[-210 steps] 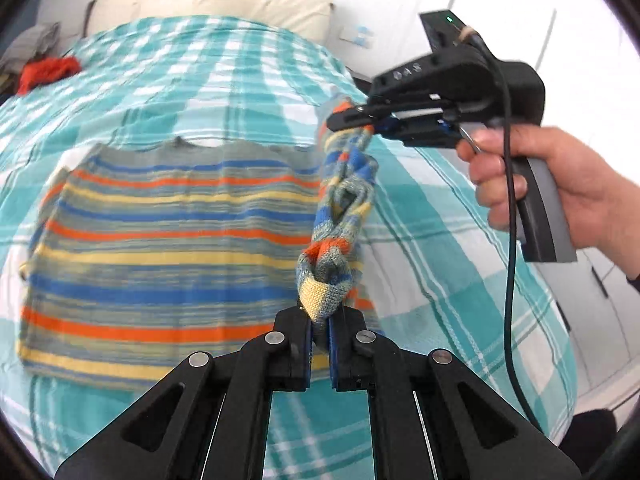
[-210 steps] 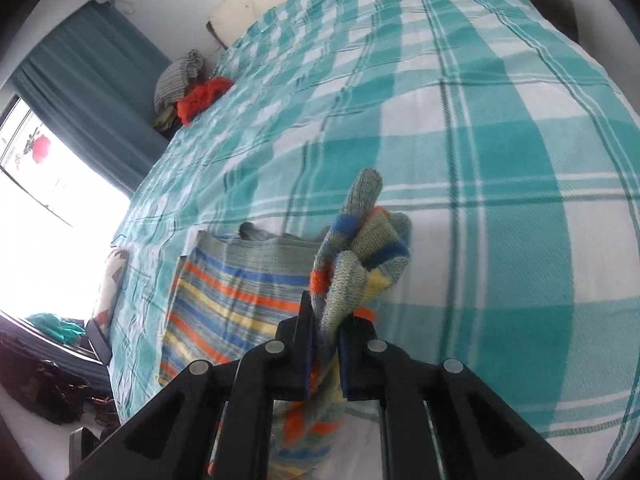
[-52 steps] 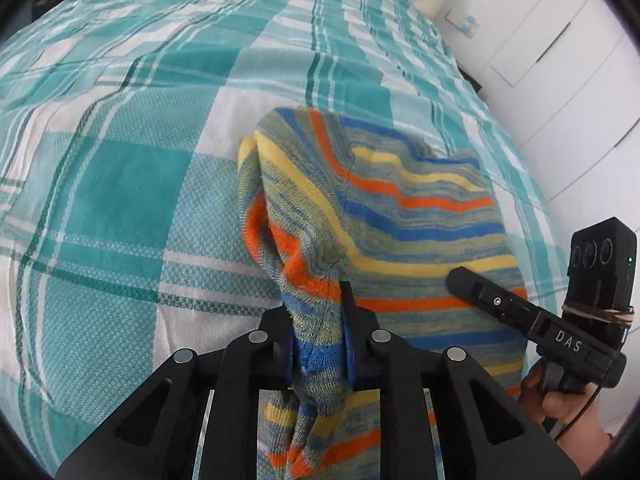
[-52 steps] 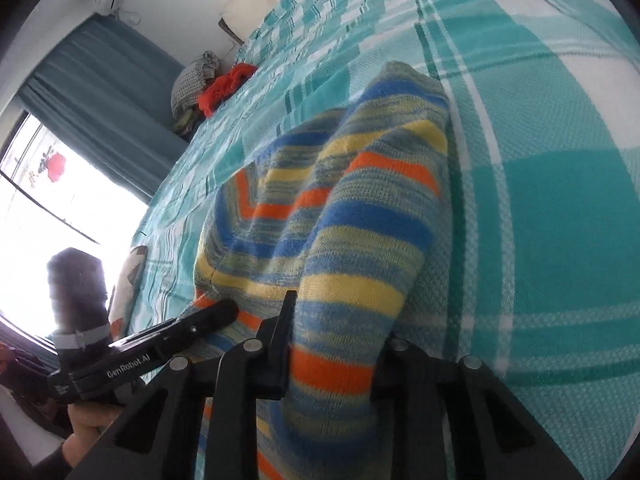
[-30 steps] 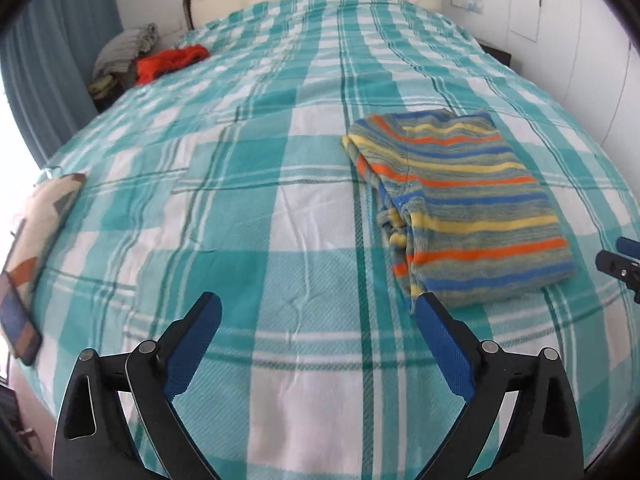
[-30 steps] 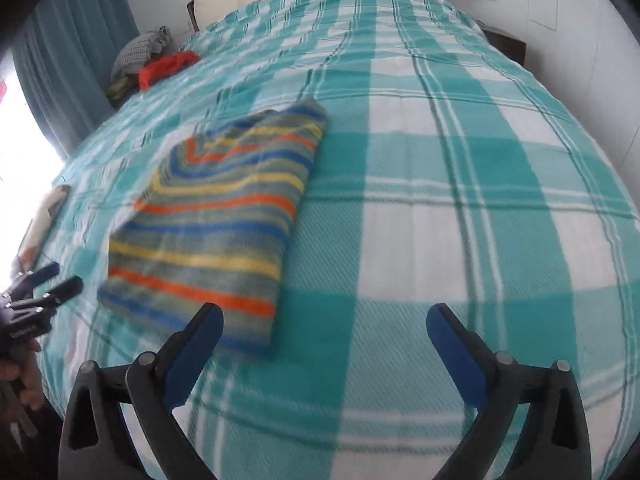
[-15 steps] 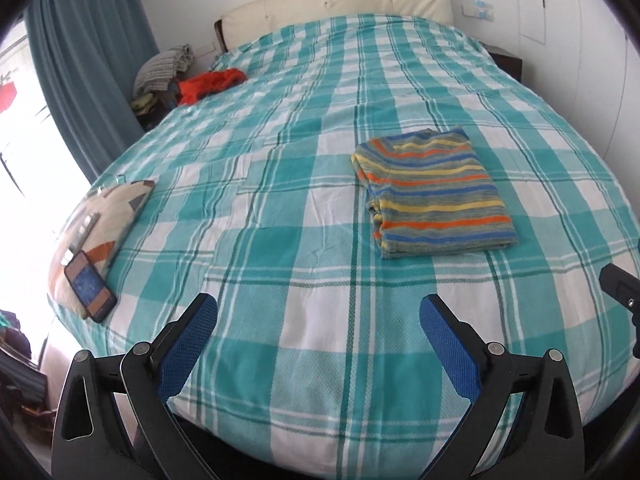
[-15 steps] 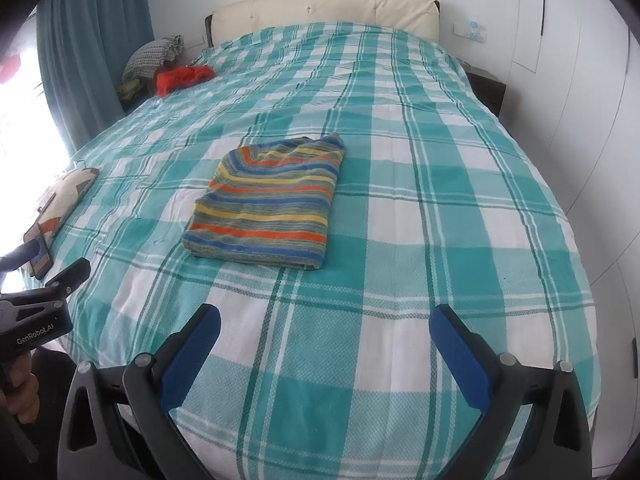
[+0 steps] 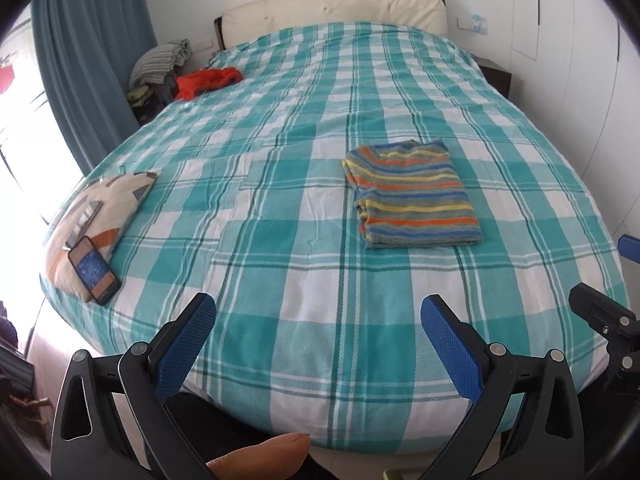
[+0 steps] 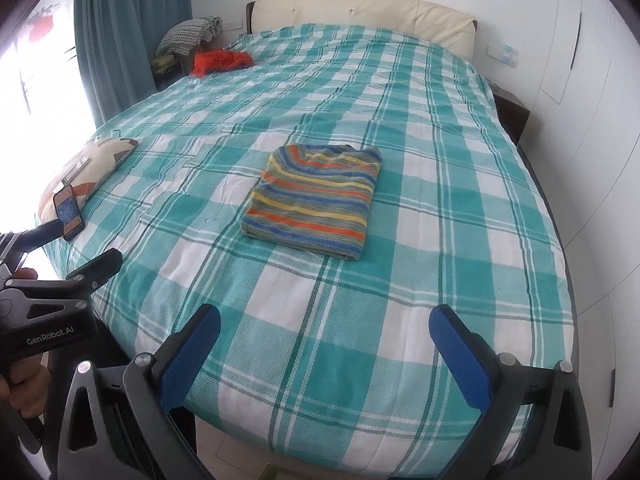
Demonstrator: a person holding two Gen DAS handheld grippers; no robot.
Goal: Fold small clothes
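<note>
A striped sweater, in blue, orange, yellow and grey, lies folded into a flat rectangle on the teal plaid bed. It also shows in the right wrist view. My left gripper is open and empty, held back beyond the foot of the bed. My right gripper is open and empty too, also back from the bed's near edge. The left gripper shows at the left edge of the right wrist view. Part of the right gripper shows at the right edge of the left wrist view.
A patterned cushion with a phone on it lies at the bed's left edge. A red garment and a clothes pile sit at the far left. A cream headboard, teal curtain and white wardrobes surround the bed.
Both grippers let go of the sweater, which now lies folded on the bed, and opened wide. They have since pulled back and up, away from the bed.
</note>
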